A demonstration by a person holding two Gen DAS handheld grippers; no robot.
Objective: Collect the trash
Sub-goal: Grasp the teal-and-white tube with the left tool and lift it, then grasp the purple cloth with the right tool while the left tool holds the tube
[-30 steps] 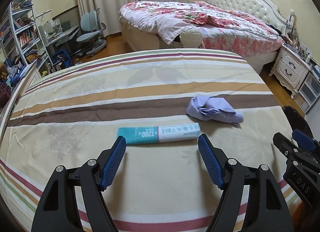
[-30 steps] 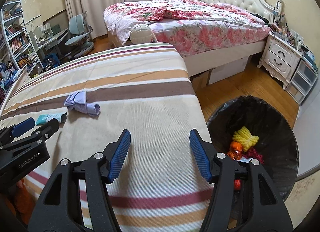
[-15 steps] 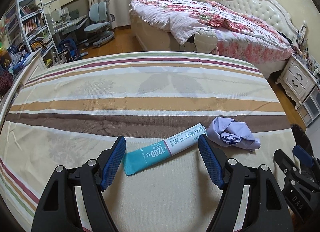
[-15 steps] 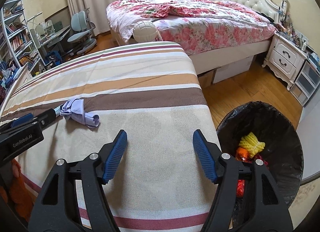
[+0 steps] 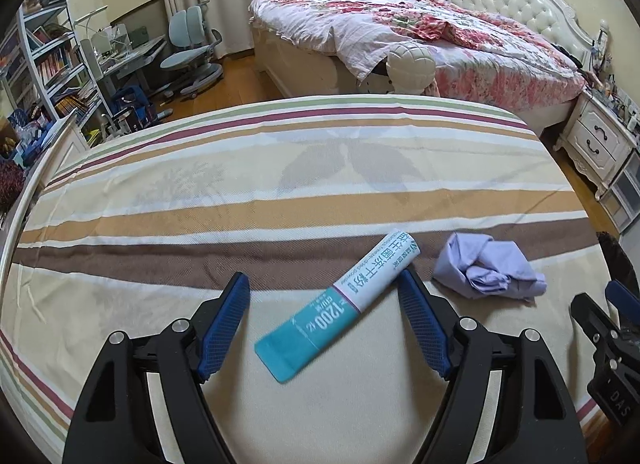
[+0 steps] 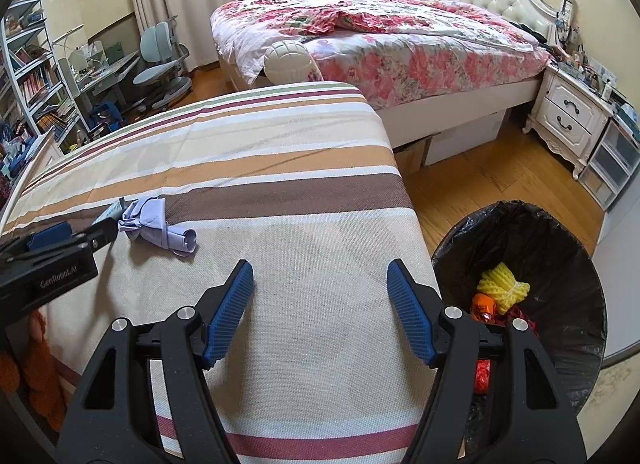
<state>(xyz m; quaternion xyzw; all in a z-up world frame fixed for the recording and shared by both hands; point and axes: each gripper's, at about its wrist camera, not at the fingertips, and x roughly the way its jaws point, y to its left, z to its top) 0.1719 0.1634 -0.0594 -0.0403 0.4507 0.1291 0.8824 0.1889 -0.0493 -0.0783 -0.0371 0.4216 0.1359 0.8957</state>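
Teal-and-white sachet [image 5: 344, 306] lies flat on the striped bed cover [image 5: 240, 199], angled diagonally, teal end toward the camera. It sits between the fingers of the left tongs [image 5: 324, 320], which are wide and opening a touch more; pads not on it yet. Just right of it, apart: crumpled lilac wrapper [image 5: 486, 272], also loose on the cover. In the right wrist view it shows as the same lilac wad [image 6: 158, 223], with the sachet's end peeking out behind it.

Right tongs [image 6: 320, 308] wide, nothing between them, hovering over bare cover near the bed edge. Black-bagged bin [image 6: 520, 296] stands on the floor beside the bed, already holding yellow netting [image 6: 504, 290] and some red and orange bits.

Risks, as judgement: sachet is thin and flat on soft fabric, so closing could pinch the cover along with it, or slide over it. Its diagonal lie means the pads may catch only a corner, letting it twist or drop on the way to the bin. The wrapper is near enough to get nudged.
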